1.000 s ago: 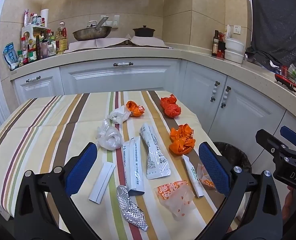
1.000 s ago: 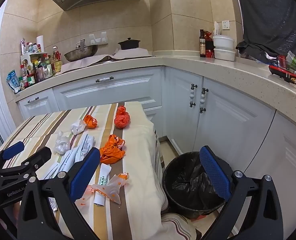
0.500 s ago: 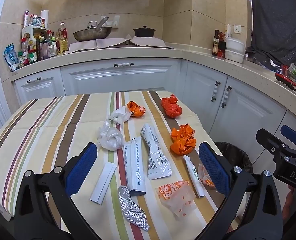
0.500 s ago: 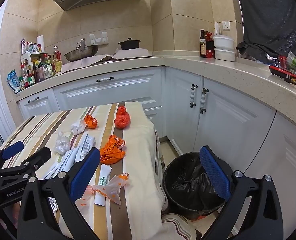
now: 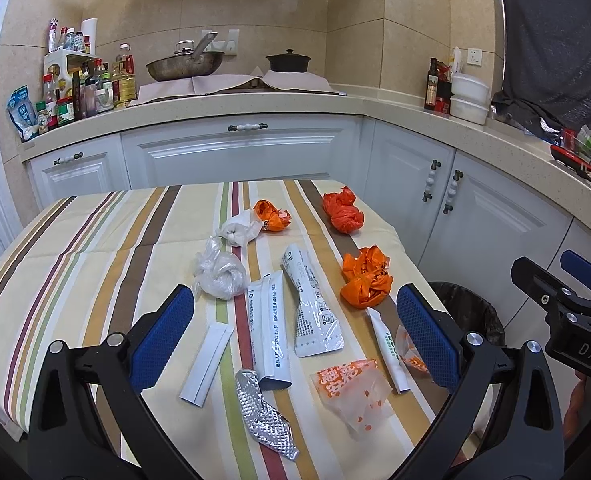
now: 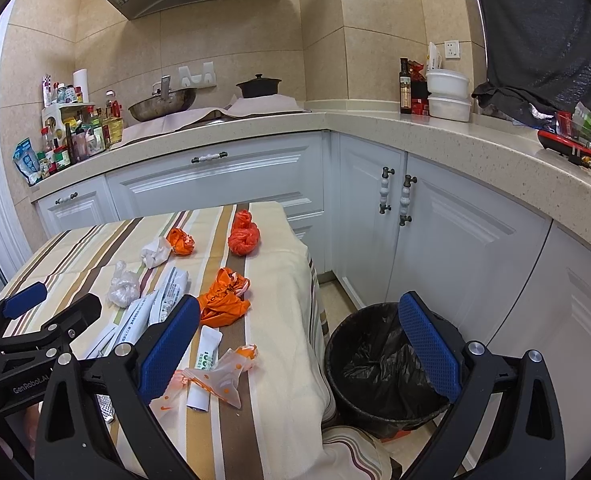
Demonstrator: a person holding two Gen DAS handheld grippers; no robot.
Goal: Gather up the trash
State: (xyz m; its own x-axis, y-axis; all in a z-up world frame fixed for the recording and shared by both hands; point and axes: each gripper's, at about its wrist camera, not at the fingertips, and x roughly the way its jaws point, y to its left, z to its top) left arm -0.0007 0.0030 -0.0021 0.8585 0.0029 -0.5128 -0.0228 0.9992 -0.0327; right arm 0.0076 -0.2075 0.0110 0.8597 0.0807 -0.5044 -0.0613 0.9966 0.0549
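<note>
On striped table [image 5: 95, 248], scattered wrappers [image 5: 313, 304], bin [image 6: 379, 360] alongside, both tongs spread, empty.

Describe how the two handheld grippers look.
Both are black angular frames with silver bolts and blue textured finger pads. The left gripper reads "GenRobot.AI" on its side in the right wrist view; the right gripper shows "DAS" in the left view.

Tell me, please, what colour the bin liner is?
Black; the bin liner shows best in the right wrist view.
</note>
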